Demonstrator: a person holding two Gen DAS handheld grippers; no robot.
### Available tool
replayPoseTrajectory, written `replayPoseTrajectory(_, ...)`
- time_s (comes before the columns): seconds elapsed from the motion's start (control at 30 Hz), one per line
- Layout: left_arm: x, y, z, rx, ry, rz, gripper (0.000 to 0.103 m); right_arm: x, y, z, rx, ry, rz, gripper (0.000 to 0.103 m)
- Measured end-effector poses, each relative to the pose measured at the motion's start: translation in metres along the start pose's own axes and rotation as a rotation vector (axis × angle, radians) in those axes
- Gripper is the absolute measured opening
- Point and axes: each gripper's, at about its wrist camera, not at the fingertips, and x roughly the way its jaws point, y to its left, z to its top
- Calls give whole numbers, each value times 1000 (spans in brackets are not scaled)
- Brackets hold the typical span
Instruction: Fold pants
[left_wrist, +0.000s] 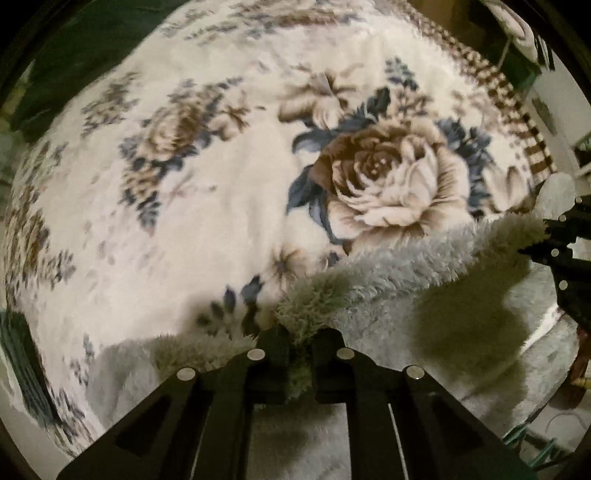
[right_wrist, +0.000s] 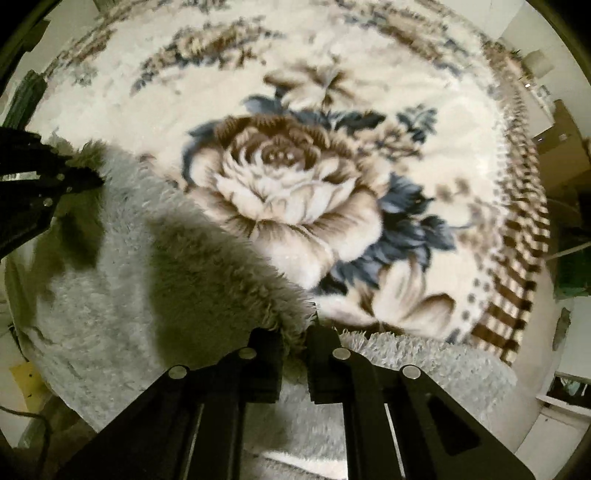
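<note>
The pants are pale grey-blue fluffy fleece, held up over a floral blanket. My left gripper is shut on one corner of their edge. My right gripper is shut on the other corner of the same edge. The edge stretches between the two grippers. The right gripper shows at the right rim of the left wrist view. The left gripper shows at the left rim of the right wrist view. The rest of the pants hangs below and is mostly hidden.
A cream blanket with brown and blue roses covers the bed; it fills the right wrist view too. Its checked border runs along the right edge. Dark green cloth lies at the far left. Room furniture stands beyond the right edge.
</note>
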Motion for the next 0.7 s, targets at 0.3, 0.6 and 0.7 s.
replayPoseTrajectory(0.3, -67, -9, -119, -183, -81, 7, 6, -60, 71, -71, -31, -163, -47, 9)
replayPoseTrajectory(0.6, -33, -51, -269, -361, 66, -16, 6, -32, 165, -215, -155, -113, -45, 9)
replayPoseTrajectory(0.7, 13, -65, -300, -391, 158, -18, 6, 12, 189, -258, -190, -28, -34, 10)
